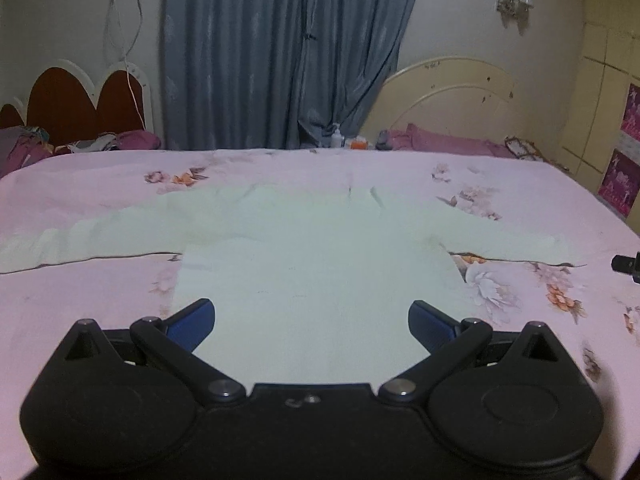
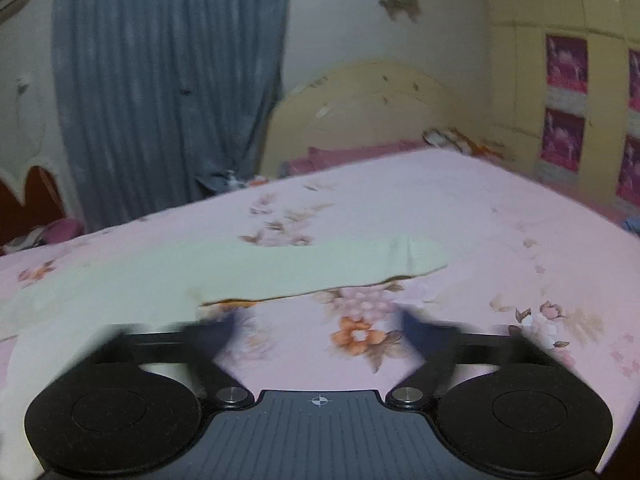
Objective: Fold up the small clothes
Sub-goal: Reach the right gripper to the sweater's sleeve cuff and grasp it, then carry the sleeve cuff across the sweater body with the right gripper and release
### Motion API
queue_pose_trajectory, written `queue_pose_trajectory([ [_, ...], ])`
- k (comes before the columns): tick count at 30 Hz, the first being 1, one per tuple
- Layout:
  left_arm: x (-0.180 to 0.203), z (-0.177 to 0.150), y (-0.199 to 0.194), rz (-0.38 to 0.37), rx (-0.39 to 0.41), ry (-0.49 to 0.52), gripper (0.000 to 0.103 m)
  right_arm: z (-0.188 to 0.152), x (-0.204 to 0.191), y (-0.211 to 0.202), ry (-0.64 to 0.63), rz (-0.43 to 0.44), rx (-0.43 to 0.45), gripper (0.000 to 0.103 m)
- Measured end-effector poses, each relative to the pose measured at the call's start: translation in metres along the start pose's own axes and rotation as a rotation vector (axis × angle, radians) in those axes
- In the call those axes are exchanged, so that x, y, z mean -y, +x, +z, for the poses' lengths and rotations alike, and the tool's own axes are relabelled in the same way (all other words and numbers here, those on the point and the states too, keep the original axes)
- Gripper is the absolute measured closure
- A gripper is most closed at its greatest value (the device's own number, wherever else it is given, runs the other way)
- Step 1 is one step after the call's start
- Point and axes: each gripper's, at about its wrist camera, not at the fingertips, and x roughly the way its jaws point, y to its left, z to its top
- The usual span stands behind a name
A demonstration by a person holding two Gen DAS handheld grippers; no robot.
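Note:
A small pale green long-sleeved top (image 1: 312, 248) lies flat on the pink floral bedsheet (image 1: 100, 192), sleeves spread to both sides. My left gripper (image 1: 311, 320) is open and empty, hovering over the top's lower body. In the right wrist view my right gripper (image 2: 318, 330) is open and empty, blurred by motion, above bare sheet just in front of the top's right sleeve (image 2: 320, 266). A black part of the right gripper (image 1: 628, 264) shows at the right edge of the left wrist view.
A cream headboard (image 1: 448, 92) with pink pillows (image 1: 440, 142) and a red headboard (image 1: 80, 104) stand behind the bed. Grey curtains (image 1: 280, 52) hang at the back. Small bottles (image 1: 340, 136) sit between the beds. A cream wardrobe with pink posters (image 2: 564, 100) is at the right.

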Motion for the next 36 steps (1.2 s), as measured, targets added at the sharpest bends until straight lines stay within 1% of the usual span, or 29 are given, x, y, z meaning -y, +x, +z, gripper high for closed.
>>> queue_pose_trajectory([
  [4, 0.02, 0.011, 0.039, 0.035, -0.049, 0.006, 0.0, 0.015, 0.044, 0.062, 0.125, 0.006, -0.038, 0.049],
  [9, 0.045, 0.025, 0.089, 0.075, -0.109, 0.026, 0.0, 0.027, 0.11, 0.142, 0.262, -0.041, -0.089, 0.049],
  [10, 0.051, 0.028, 0.098, 0.078, -0.114, 0.025, 0.0, 0.028, 0.121, 0.151, 0.278, -0.051, -0.093, 0.051],
  [11, 0.057, 0.031, 0.107, 0.079, -0.119, 0.022, 0.0, 0.03, 0.131, 0.163, 0.297, -0.053, -0.098, 0.058],
  [12, 0.064, 0.033, 0.113, 0.079, -0.123, 0.02, 0.0, 0.031, 0.141, 0.175, 0.317, -0.055, -0.106, 0.061],
  [16, 0.087, 0.042, 0.139, 0.08, -0.146, 0.028, 0.0, 0.029, 0.17, 0.21, 0.394, -0.035, -0.126, 0.063],
  [21, 0.106, 0.045, 0.155, 0.073, -0.168, 0.046, 0.0, 0.029, 0.176, 0.217, 0.401, 0.0, -0.106, 0.064],
  [22, 0.108, 0.046, 0.157, 0.074, -0.172, 0.05, 0.0, 0.028, 0.178, 0.217, 0.407, 0.006, -0.102, 0.066],
  [23, 0.11, 0.047, 0.158, 0.075, -0.175, 0.053, 0.0, 0.027, 0.18, 0.218, 0.416, 0.014, -0.103, 0.08],
  [24, 0.11, 0.048, 0.159, 0.078, -0.176, 0.054, 0.0, 0.027, 0.184, 0.221, 0.428, 0.021, -0.11, 0.087],
  [25, 0.11, 0.05, 0.16, 0.081, -0.174, 0.053, 0.0, 0.027, 0.188, 0.223, 0.432, 0.032, -0.118, 0.099],
  [26, 0.109, 0.051, 0.16, 0.085, -0.169, 0.053, 0.0, 0.028, 0.189, 0.222, 0.43, 0.036, -0.114, 0.101],
  [28, 0.106, 0.054, 0.159, 0.092, -0.161, 0.051, 0.0, 0.034, 0.191, 0.21, 0.396, 0.001, -0.052, 0.101],
  [29, 0.103, 0.054, 0.158, 0.1, -0.161, 0.05, 0.0, 0.034, 0.192, 0.213, 0.391, -0.02, -0.07, 0.101],
  [30, 0.099, 0.055, 0.159, 0.104, -0.165, 0.046, 0.0, 0.032, 0.196, 0.22, 0.409, -0.025, -0.119, 0.101],
  [31, 0.094, 0.055, 0.158, 0.106, -0.168, 0.039, 0.0, 0.032, 0.197, 0.222, 0.414, -0.022, -0.12, 0.101],
  [32, 0.088, 0.054, 0.156, 0.107, -0.171, 0.027, 0.0, 0.036, 0.194, 0.221, 0.391, -0.031, -0.12, 0.101],
  [34, 0.075, 0.052, 0.15, 0.106, -0.169, 0.005, 0.0, 0.044, 0.184, 0.212, 0.363, -0.017, -0.086, 0.101],
  [36, 0.063, 0.049, 0.147, 0.122, -0.17, -0.006, 0.0, 0.054, 0.165, 0.202, 0.318, 0.023, -0.051, 0.101],
])
